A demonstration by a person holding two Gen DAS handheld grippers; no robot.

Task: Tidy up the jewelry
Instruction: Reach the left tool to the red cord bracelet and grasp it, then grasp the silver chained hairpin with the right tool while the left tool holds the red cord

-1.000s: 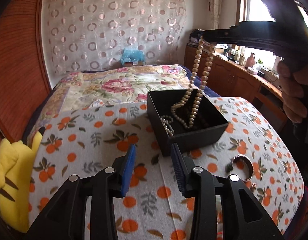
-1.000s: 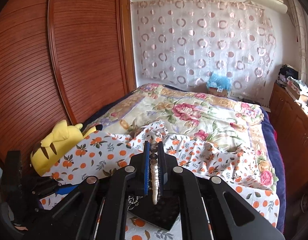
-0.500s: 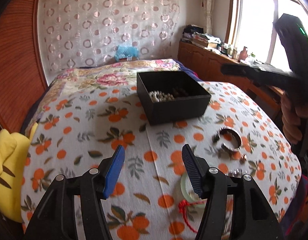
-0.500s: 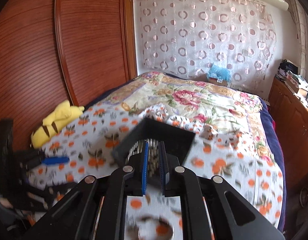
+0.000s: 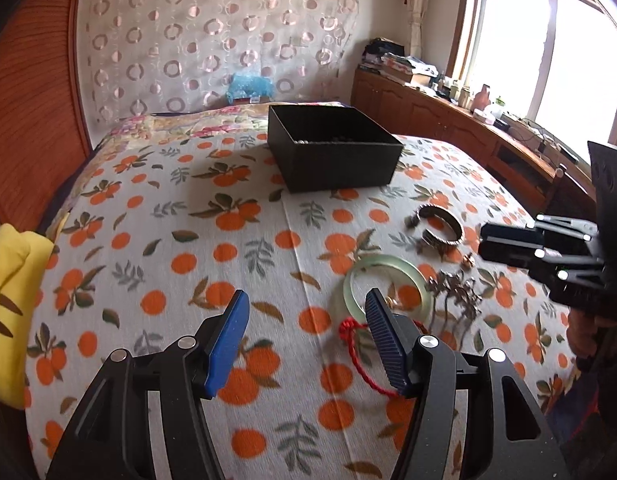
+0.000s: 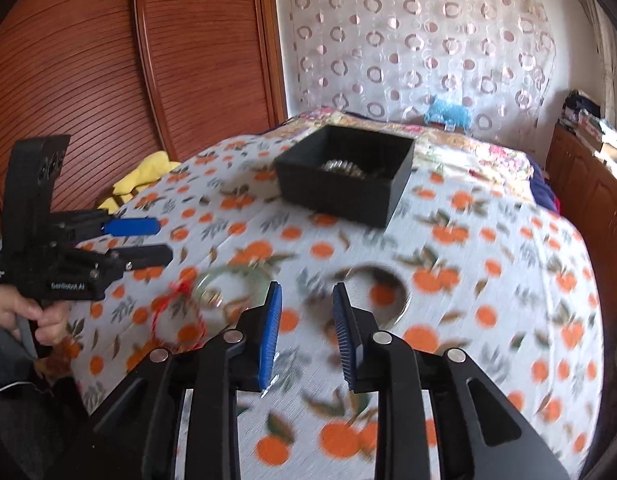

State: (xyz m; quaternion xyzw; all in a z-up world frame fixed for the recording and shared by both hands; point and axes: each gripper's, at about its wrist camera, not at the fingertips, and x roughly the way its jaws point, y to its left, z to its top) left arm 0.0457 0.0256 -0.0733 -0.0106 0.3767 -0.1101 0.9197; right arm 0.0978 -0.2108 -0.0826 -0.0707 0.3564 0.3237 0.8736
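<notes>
A black open box stands on the orange-print cloth with bead strands lying inside it. Nearer lie a pale green bangle with a red cord, a silver cuff bracelet and a small metal cluster. My left gripper is open and empty, its right finger just over the bangle's near edge. My right gripper hangs low over the cloth, jaws opening, with nothing between them. It sits between the bangle and the blurred cuff.
A yellow plush toy lies at the cloth's left edge. A wooden wardrobe stands to the left, and a low cabinet with clutter runs under the window on the right. A person's hand holds the left gripper.
The bead necklace that hung from my right gripper over the box now lies in the box. That gripper has dropped toward the near jewelry with its jaws parted. My left gripper opened wider and drew back.
</notes>
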